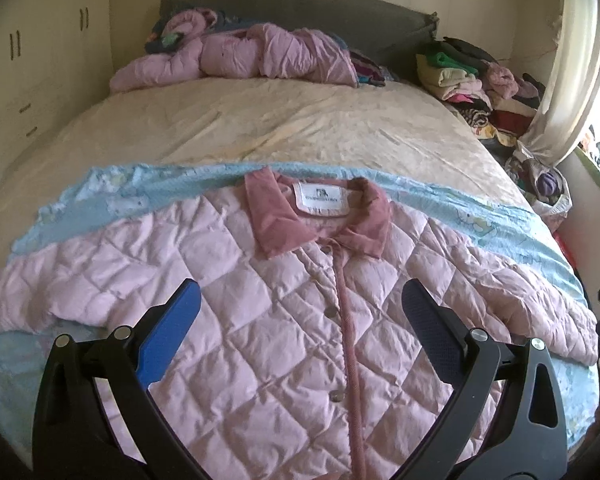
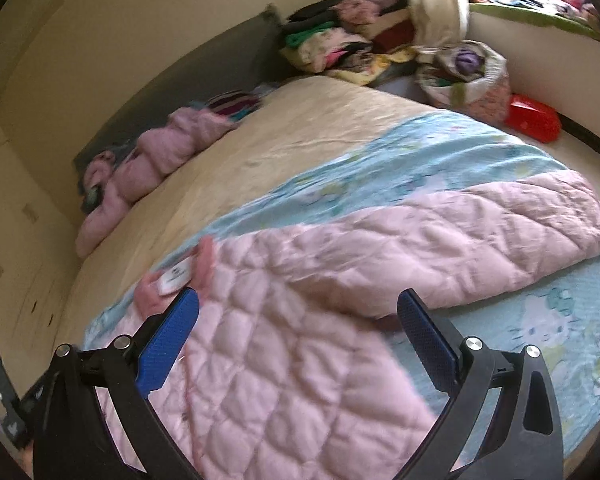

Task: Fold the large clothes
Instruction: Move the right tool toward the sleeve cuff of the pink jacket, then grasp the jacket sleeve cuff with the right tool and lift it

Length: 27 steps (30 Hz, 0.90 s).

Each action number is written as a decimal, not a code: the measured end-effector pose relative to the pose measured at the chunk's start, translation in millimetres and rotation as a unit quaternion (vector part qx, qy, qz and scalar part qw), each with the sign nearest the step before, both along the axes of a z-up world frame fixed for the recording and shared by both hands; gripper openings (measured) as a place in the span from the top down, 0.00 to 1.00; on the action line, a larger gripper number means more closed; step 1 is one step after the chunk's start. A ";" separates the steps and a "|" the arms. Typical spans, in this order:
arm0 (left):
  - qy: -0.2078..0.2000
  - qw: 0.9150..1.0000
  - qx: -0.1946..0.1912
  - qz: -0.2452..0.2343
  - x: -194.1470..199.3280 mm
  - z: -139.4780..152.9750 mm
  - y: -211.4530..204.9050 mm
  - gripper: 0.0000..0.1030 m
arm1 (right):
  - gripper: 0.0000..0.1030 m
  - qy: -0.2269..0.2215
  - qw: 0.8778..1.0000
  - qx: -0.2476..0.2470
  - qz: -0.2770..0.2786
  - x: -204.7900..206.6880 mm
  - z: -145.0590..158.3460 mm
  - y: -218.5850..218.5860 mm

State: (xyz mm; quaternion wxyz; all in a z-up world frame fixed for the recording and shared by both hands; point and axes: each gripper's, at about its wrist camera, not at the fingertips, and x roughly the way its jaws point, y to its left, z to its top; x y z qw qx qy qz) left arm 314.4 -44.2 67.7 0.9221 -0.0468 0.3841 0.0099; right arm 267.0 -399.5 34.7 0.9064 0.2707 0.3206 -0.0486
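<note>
One pink quilted jacket (image 1: pixel 284 320), spread flat, front up, on a blue sheet (image 1: pixel 496 224) at the bed's (image 1: pixel 284 128) near end. Two claws, left claw (image 1: pixel 300 312) and right claw (image 2: pixel 298 320), both released, hovering above it. Only the right view shows a red box (image 2: pixel 534 118).

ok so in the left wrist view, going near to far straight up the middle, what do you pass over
left gripper, open → quilted pink jacket laid flat, buttoned → its darker pink collar with white label → blue patterned blanket → bare cream sheet → crumpled pink coat → grey headboard
</note>
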 end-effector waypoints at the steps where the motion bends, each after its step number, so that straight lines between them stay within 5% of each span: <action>1: 0.001 1.000 0.000 0.000 0.6 -3.7 -1.5 0.09 | 0.04 0.003 1.000 0.000 -0.015 0.9 -3.6 -11.0; 10: 0.020 0.998 0.030 -0.045 7.4 -49.0 -32.4 0.09 | 0.04 0.044 0.991 0.029 -0.121 0.0 -52.5 -85.8; 27: 0.053 0.997 0.039 -0.048 24.7 -87.0 -23.4 0.09 | 0.04 0.106 0.950 0.066 -0.286 -11.7 -135.2 -188.6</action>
